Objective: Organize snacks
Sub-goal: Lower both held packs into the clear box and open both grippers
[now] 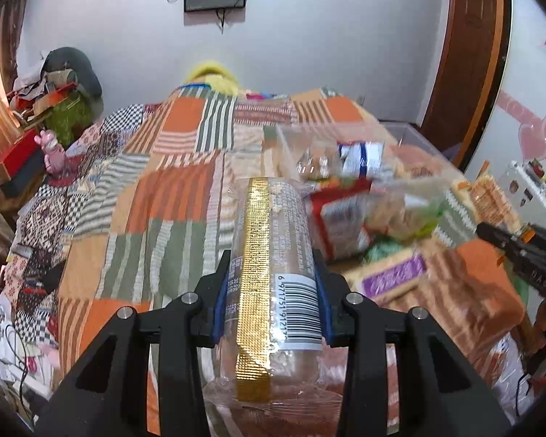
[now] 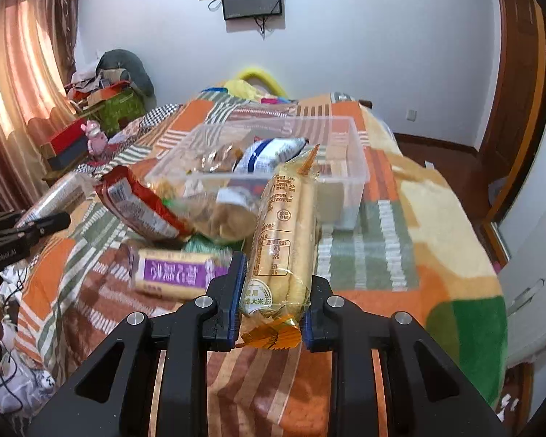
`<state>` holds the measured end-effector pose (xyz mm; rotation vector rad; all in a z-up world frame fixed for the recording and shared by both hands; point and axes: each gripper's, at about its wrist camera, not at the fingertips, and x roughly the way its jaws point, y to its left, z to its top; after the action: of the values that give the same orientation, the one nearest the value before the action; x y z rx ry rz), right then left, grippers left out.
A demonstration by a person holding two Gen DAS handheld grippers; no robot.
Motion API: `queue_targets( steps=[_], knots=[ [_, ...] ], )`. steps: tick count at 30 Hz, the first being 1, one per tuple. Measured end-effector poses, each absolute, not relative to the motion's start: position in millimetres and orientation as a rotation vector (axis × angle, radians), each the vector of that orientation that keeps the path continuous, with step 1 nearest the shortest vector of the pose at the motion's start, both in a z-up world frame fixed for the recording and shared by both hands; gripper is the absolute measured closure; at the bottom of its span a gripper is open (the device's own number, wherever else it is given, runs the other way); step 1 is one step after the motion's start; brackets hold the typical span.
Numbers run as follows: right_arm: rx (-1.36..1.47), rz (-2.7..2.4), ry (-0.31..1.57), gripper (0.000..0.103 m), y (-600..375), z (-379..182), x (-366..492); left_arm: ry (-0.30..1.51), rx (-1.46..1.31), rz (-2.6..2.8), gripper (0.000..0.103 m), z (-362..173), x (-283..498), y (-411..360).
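A clear cracker roll with a gold strip and barcode (image 1: 273, 273) is held lengthwise above the quilt. A yellow rice-stick pack (image 2: 284, 233) is held tilted before a clear bin (image 2: 349, 182) holding several packets. Red (image 2: 142, 204) and purple-labelled (image 2: 174, 273) packs are seen lying nearby.

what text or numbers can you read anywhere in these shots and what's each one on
"6 97751 9121": barcode label on the clear gold-striped pack in the left gripper; last digits cut off.
"GenRobot.AI": side of the left gripper, seen from the right wrist.
"大米": round seal on the yellow rice-cracker pack in the right gripper.
Purple-label pack: characters upside down and blurred.
Other fine print: too small.
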<state>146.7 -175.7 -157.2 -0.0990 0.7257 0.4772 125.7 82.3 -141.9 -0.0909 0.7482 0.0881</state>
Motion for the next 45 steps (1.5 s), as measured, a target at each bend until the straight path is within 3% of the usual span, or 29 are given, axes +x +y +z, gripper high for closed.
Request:
queue_targets(
  steps=[11,30,45],
  knots=[
    [-0.106,0.455,0.658,0.08,-177.1,-135.3,178.0,0.691,-0.092,0.03,0.064,-107.6,183.5,67.8],
    [-0.127,0.412,0.681,0.08,-155.2,-141.1,268.3,0.777,-0.073,0.014,0.064,-130.5,318.3,46.1],
    [-0.16,0.411,0.767,0.08,-143.5,-159.2,296.1,0.89,-0.086,-0.028,0.063,-164.7,351.1,37.1]
  ],
)
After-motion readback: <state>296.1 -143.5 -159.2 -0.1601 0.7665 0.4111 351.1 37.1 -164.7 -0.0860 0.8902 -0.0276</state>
